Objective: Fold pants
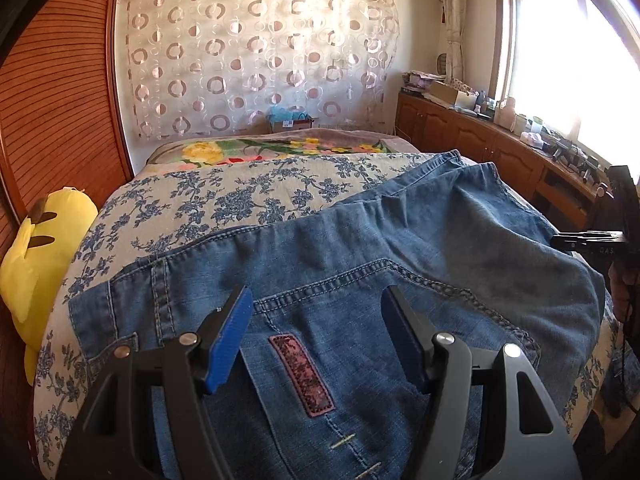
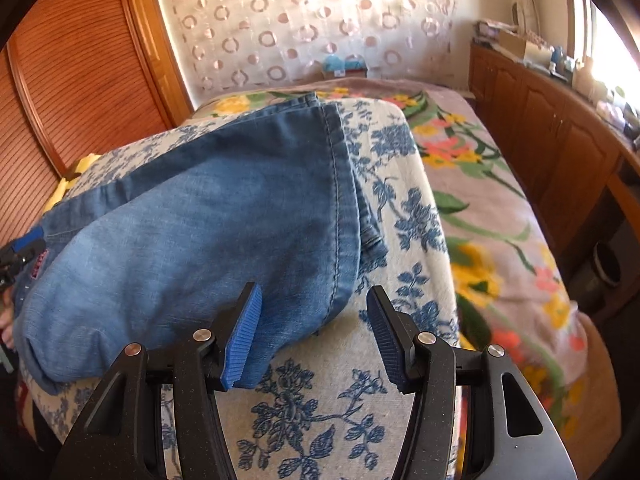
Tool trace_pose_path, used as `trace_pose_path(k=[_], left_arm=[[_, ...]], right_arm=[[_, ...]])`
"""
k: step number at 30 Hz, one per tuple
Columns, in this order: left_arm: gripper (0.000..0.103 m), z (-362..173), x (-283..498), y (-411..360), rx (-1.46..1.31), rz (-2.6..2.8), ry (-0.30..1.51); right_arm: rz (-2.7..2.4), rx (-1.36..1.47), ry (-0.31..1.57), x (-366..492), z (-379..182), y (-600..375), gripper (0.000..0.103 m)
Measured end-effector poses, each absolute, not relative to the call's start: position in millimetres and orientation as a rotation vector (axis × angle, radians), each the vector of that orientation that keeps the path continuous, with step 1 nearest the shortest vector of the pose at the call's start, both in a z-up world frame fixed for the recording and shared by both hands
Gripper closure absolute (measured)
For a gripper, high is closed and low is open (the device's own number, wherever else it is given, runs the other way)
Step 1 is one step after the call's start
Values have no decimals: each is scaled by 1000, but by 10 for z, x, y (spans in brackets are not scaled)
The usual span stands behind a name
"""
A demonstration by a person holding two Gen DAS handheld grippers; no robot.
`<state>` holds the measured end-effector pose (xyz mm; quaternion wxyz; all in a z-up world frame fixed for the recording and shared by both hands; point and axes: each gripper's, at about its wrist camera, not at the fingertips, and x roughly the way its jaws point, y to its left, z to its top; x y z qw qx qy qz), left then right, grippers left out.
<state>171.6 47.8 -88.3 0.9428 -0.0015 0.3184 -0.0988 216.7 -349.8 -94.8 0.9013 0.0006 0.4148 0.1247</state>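
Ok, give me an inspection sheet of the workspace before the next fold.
Surface: bed with a blue-floral white cover; a pink flowered blanket lies beyond it.
Job's things: blue denim pants lie rumpled across the cover, pink pocket patch facing up, hems toward the far end.
Clutter: yellow plush toy at the bed's edge.
Grippers: left gripper open over the pocket; right gripper open at the leg's edge, nothing gripped.
Cables: nothing seen.
Surroundings: circle-patterned curtain, cluttered wooden cabinets, bright window.
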Motion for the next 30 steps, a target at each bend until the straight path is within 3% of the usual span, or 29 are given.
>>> trace_pose_path(k=[2,4,6,16,22,24,25,26,30], left_arm=[[36,-866,1691,483,-3,-199,644],[36,-845,1671,505,-9,-193,646],[36,-799,1628,541,-17,-188,639],[36,-627,1474,797,-56,-126,617],[36,-678,1434,897,-63,-116,632],[36,-701,1431,900,-59,-118,637],[36,-714,1427,901,-58,-119,638],[36,-718,1422,897,-57,-120,639],[36,-735,1435,852,-57,-128,645]], right_arm=[[281,4,876,2161,-948,-3458,66],[301,-6,883,2176,-922,-3396,97],[317,-31,868,2181,-850,-3333,100],[440,-144,743,2588,-209,-2521,101],[552,-167,732,2578,-167,-2049,99],[544,-162,754,2584,-255,-2071,91],[533,-160,759,2587,-274,-2101,78],[502,-163,760,2585,-301,-2177,74],[431,-137,738,2539,-300,-2575,68]])
